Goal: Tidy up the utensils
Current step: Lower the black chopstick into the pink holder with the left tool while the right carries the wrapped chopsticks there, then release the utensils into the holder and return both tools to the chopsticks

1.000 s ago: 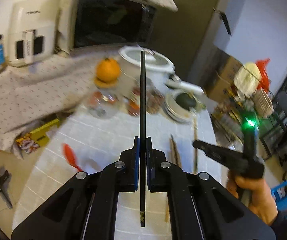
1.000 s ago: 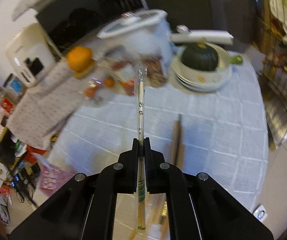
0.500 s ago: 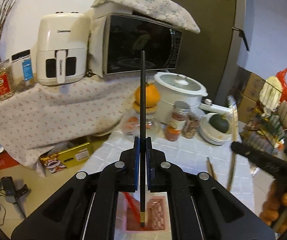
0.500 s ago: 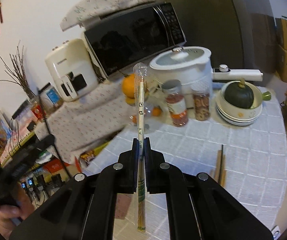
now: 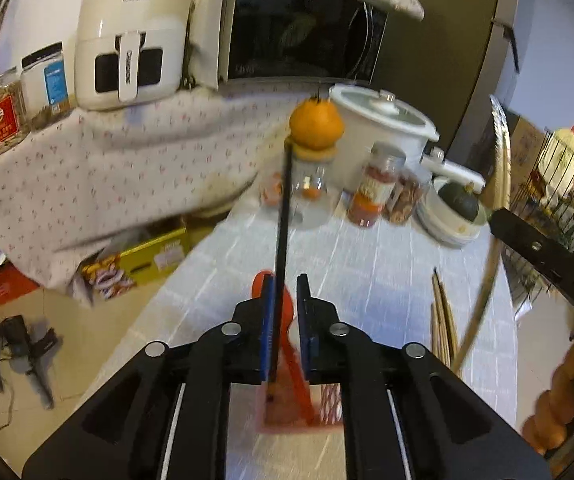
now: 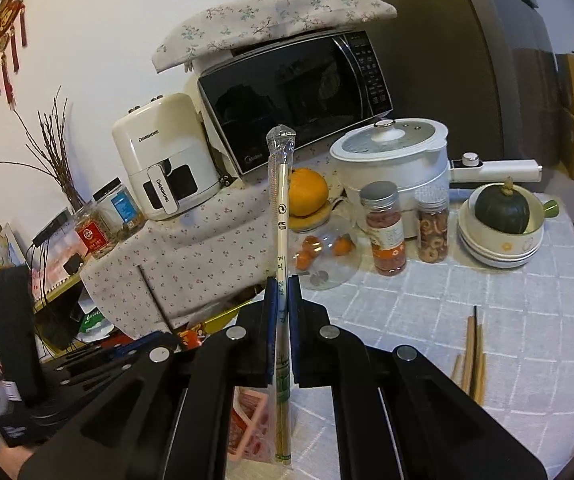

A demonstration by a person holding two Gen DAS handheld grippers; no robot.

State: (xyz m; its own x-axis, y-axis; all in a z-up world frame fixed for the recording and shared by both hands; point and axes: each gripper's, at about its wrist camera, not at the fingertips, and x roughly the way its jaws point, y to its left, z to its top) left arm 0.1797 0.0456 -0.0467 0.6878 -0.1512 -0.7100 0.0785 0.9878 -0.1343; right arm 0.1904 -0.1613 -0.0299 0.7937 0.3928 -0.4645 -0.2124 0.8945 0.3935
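Note:
My left gripper (image 5: 285, 280) hovers over a pink utensil holder (image 5: 327, 400), and its jaws are opening. A black chopstick (image 5: 283, 216) stands between them, leaning on the left pad with a gap to the right pad. Its lower end reaches into the holder beside a red spoon (image 5: 293, 368). My right gripper (image 6: 283, 280) is shut on a pair of plastic-wrapped chopsticks (image 6: 282, 200), held upright above the same pink holder (image 6: 247, 412). In the left wrist view the right gripper (image 5: 535, 248) sits at the right edge. Several wooden chopsticks (image 6: 471, 348) lie on the white cloth.
At the back of the table stand a glass jar with an orange (image 6: 307, 192) on it, two spice jars (image 6: 385, 232), a white cooker (image 6: 395, 156) and stacked bowls holding a green squash (image 6: 501, 208). An air fryer (image 6: 167, 164) and a microwave (image 6: 299, 92) stand behind.
The left jaws have parted around the black chopstick, which now leans left. The left gripper has sunk toward the pink holder. The right gripper has shifted slightly, still clamped on the wrapped chopsticks.

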